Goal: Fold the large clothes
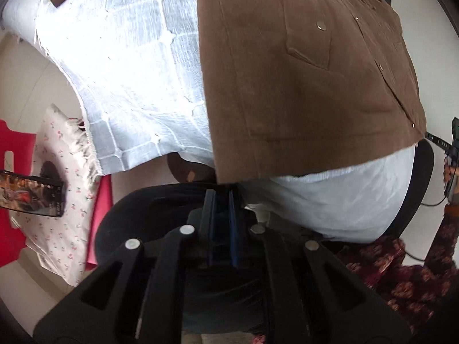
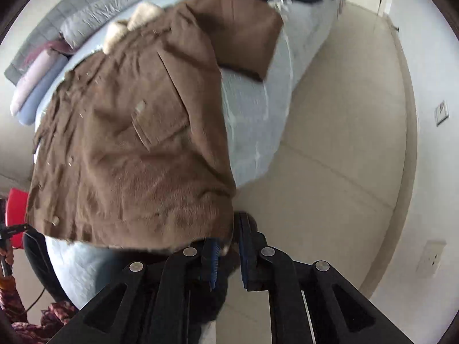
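Both jaws pinching brown jacket (image 1: 301, 86) hem — white bedspread (image 1: 123, 80) beneath

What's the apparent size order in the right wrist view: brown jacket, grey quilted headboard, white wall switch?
1. Brown suede-like jacket, fills most of the frame, but it is nearest the camera.
2. Grey quilted headboard.
3. White wall switch, smallest.

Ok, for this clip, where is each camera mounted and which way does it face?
Left wrist: on the left gripper, looking steeply down at the brown jacket's hem on the white bedspread; gripper shut on the hem, patterned sleeve at right.
Right wrist: on the right gripper, looking down at the jacket's other lower corner and the tiled floor; gripper shut on the jacket.
Shared: jacket, bed.
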`<state>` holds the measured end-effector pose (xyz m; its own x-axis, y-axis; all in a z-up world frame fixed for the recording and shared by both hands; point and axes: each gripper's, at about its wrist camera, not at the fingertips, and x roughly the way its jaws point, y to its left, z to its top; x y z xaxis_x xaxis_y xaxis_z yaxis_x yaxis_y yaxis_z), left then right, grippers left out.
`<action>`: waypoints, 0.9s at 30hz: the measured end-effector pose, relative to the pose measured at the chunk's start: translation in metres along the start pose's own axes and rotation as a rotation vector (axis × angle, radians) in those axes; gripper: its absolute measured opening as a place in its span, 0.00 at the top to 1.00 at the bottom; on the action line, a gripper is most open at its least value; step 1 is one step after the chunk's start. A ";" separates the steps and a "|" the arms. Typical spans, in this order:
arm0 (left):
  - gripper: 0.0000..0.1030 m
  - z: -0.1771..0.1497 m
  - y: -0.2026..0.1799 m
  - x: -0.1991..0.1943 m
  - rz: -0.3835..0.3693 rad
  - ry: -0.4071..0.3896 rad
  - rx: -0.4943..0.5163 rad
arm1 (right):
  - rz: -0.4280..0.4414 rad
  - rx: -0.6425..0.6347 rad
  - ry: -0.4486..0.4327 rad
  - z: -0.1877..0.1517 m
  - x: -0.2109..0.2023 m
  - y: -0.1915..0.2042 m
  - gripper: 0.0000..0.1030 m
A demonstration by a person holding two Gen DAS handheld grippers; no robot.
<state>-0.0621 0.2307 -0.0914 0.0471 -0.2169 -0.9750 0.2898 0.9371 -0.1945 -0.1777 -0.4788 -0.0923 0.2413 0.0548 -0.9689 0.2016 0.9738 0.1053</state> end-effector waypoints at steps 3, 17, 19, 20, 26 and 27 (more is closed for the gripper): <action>0.50 -0.004 0.004 -0.042 0.028 -0.130 0.033 | -0.002 0.001 -0.020 -0.007 -0.020 -0.016 0.86; 0.24 0.147 -0.004 -0.045 -0.002 -0.429 -0.080 | 0.203 -0.150 -0.322 0.104 -0.061 0.133 0.29; 0.24 0.163 0.014 -0.041 0.023 -0.443 -0.133 | 0.174 -0.189 -0.326 0.121 -0.048 0.160 0.29; 0.24 0.169 0.025 -0.039 0.045 -0.443 -0.162 | 0.162 -0.215 -0.325 0.131 -0.040 0.178 0.29; 0.24 0.203 0.117 -0.022 0.092 -0.459 -0.399 | 0.150 -0.279 -0.276 0.170 0.002 0.231 0.29; 0.24 0.206 0.136 -0.016 0.061 -0.462 -0.457 | 0.152 -0.289 -0.264 0.174 0.009 0.238 0.29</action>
<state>0.1739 0.3057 -0.0803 0.4860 -0.1596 -0.8593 -0.1576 0.9511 -0.2658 0.0374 -0.2846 -0.0372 0.4907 0.1812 -0.8523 -0.1210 0.9828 0.1393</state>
